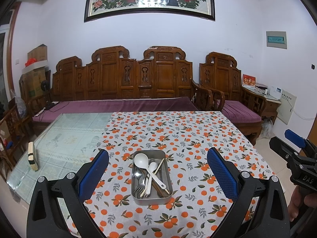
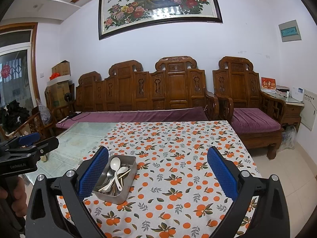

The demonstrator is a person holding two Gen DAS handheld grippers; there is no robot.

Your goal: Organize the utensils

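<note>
Both the left gripper [image 1: 158, 168] and right gripper [image 2: 158, 168] are hovering wide apart and empty over the orange-print tablecloth [image 1: 198, 138], the metal tray [image 1: 136, 195] of utensils (spoons, fork, chopsticks) sitting near-centre, while only the left wrist view is showing the block [image 1: 32, 156] at far left.

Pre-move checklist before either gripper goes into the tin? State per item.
1. Left gripper open: ok, fingers wide apart, holding nothing.
2. Right gripper open: ok, empty as well.
3. Tin in sight of both cameras: ok, it sits centred for the left gripper, off toward the left finger for the right one.
4. Utensils easy to pick singly: not ok, the white ladle, white spoon, fork and chopsticks lie crossed in one pile.
5. Free space on the cloth around the tin: ok.
6. Sorting target: cannot tell, no second container shows.
</note>
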